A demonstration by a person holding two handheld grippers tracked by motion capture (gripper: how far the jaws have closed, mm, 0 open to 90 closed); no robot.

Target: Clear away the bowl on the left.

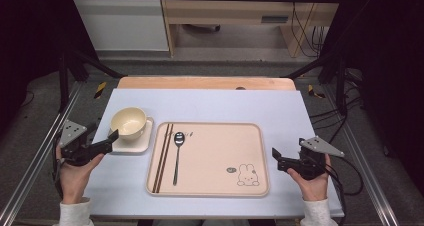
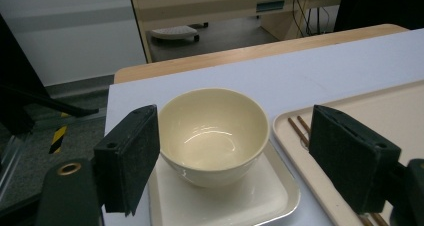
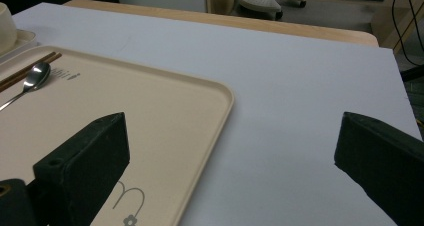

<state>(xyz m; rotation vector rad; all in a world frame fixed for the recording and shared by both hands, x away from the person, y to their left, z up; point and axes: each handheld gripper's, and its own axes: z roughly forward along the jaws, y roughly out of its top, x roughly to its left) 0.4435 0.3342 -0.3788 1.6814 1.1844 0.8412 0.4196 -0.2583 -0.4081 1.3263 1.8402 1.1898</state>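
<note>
A cream bowl stands upright and empty on a small white square plate left of a beige tray. On the tray's left part lie a metal spoon and brown chopsticks. My left gripper is open just left of the bowl, its jaws spread wider than the bowl, with no visible contact. My right gripper is open and holds nothing, at the tray's right edge, one jaw over the tray and one over the table.
The tray carries a rabbit print at its near right corner. A pale blue mat covers the wooden table. Black frame bars flank the table, and cables run on the floor to the right.
</note>
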